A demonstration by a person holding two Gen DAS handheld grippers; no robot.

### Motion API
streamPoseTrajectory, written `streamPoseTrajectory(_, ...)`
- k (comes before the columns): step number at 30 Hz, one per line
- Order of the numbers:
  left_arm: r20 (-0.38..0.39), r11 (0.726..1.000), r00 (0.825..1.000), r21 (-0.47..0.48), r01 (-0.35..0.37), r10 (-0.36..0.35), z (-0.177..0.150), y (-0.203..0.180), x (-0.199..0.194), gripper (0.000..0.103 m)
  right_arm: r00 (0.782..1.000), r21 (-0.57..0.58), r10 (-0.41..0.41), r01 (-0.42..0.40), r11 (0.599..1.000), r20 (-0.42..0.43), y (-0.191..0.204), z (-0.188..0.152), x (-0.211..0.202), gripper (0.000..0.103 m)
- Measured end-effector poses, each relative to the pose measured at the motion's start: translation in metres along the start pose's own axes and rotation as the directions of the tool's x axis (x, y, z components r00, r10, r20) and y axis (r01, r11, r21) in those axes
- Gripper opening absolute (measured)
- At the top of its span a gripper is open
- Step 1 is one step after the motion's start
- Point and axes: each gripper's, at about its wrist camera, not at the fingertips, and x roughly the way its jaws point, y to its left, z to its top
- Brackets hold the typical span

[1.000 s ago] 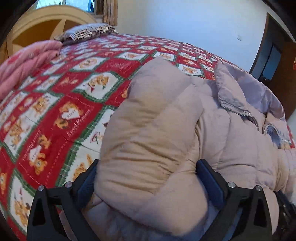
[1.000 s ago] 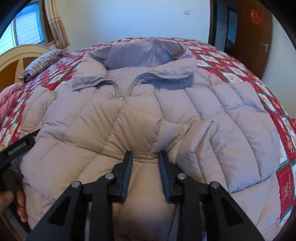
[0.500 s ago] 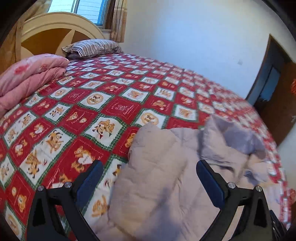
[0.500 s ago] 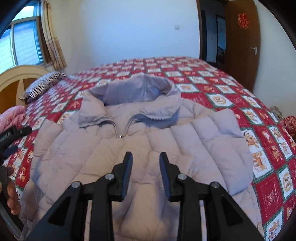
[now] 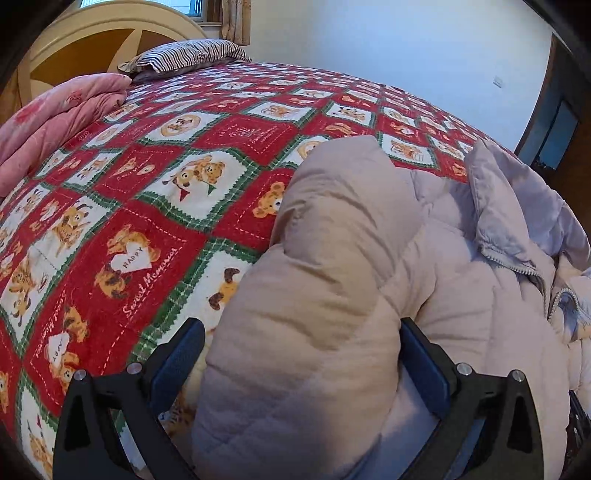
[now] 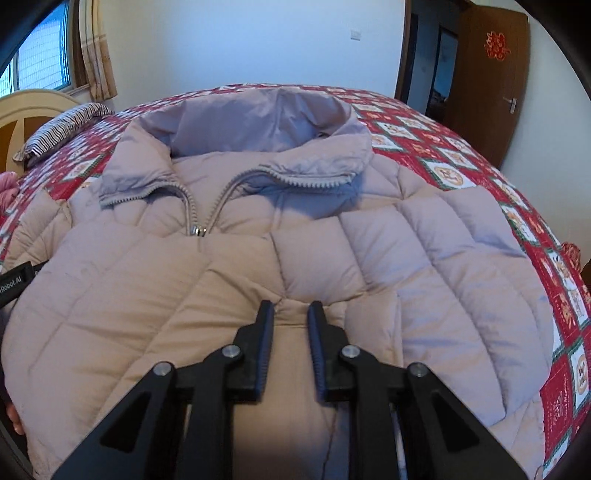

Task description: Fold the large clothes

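Note:
A pale pink-beige puffer jacket (image 6: 332,236) lies face up on the red patterned bedspread (image 5: 155,177), collar far, zipper part open. Its sleeve (image 5: 325,280) bulges up in the left wrist view. My left gripper (image 5: 303,343) has its jaws wide apart, one on each side of that sleeve. My right gripper (image 6: 290,314) sits low on the jacket's front, jaws narrowly apart with a fold of jacket fabric between them. The left gripper's body also shows at the left edge of the right wrist view (image 6: 14,282).
A folded pink quilt (image 5: 55,118) and a striped pillow (image 5: 184,59) lie by the headboard (image 5: 88,33). A brown door (image 6: 484,77) and a dark doorway stand beyond the bed's far right side. The bedspread (image 6: 569,325) borders the jacket.
Both grippers lifted off the jacket half a second ago and have come back down: the left around the sleeve again, the right onto the jacket's front.

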Motion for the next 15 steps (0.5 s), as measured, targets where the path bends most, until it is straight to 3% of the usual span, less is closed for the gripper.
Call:
streamPoseTrajectory(3,-0.005,1.0,1.0,0.011,-0.009,0.009,0.004,0.0,-0.012,0.102,1.0,0.0,0.008,-0.008,1.0,-0.003,-0.002,0.002,0.001,0.022)
streamPoseTrajectory(5,0.053,1.0,0.999,0.029,0.002,-0.004,0.011,0.0,-0.039,0.102,0.998,0.005,0.055,-0.055,0.998,-0.015,-0.008,0.006,-0.003,0.023)
streamPoseTrajectory(7,0.119,0.997,0.992,0.059,0.04,-0.047,0.022,-0.005,-0.063,0.102,0.993,0.007,0.111,-0.11,0.994,-0.029,-0.017,0.011,-0.01,0.034)
streamPoseTrajectory(9,0.121,0.99,0.986,0.095,0.1,-0.112,0.039,-0.017,-0.076,0.102,0.99,-0.009,0.142,-0.142,0.99,-0.012,-0.027,0.022,-0.022,0.072)
streamPoseTrajectory(12,0.053,0.974,0.977,0.101,0.202,-0.208,0.068,-0.038,-0.065,0.102,0.99,-0.038,0.131,-0.129,0.991,0.042,-0.038,0.047,-0.032,0.081)
streamPoseTrajectory(15,0.03,0.972,0.982,0.15,0.182,-0.189,0.095,-0.067,-0.039,0.102,0.99,-0.027,0.134,-0.132,0.991,0.047,-0.051,0.082,-0.019,0.081)
